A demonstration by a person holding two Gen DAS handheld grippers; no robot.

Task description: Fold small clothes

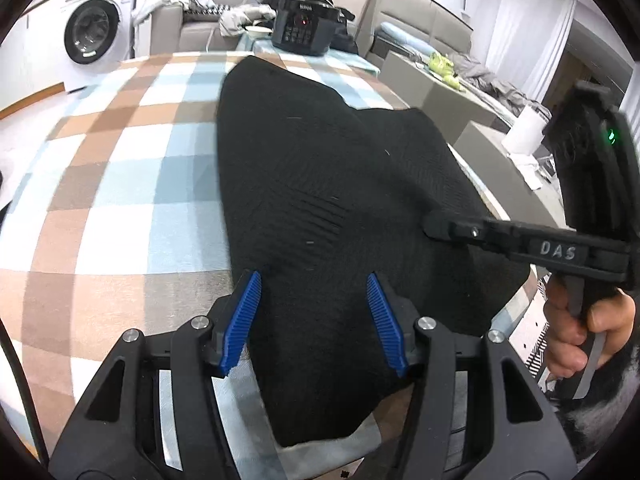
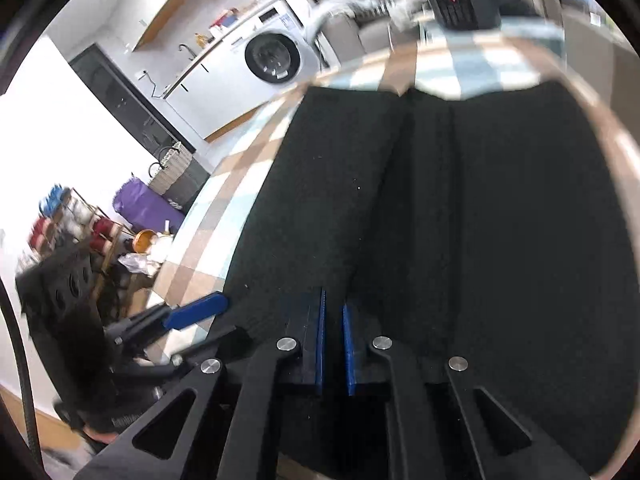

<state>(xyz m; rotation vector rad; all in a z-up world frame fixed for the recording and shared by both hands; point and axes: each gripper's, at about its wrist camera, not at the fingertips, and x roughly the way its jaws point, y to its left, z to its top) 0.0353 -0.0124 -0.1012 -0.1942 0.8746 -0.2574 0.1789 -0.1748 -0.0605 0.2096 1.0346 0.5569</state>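
A black knitted garment (image 1: 320, 168) lies spread on the checked tablecloth (image 1: 120, 168). My left gripper (image 1: 316, 312) is open, its blue pads (image 1: 248, 320) standing wide apart just over the garment's near end. My right gripper (image 1: 430, 227) comes in from the right, held by a hand (image 1: 580, 340), with its tip on the garment's right part. In the right wrist view the right gripper (image 2: 334, 302) is shut, its pads nipping a raised ridge of the black garment (image 2: 420, 200) that runs away towards the far edge. One blue pad (image 2: 196, 312) of the left gripper shows at the lower left.
A black appliance with a red display (image 1: 304, 26) stands at the table's far end beside a small bowl (image 1: 258, 32). A washing machine (image 1: 94, 30) is at the back left, grey sofas (image 1: 432, 76) and a white roll (image 1: 524, 128) at the right. The table edge (image 2: 628, 184) curves close to the garment.
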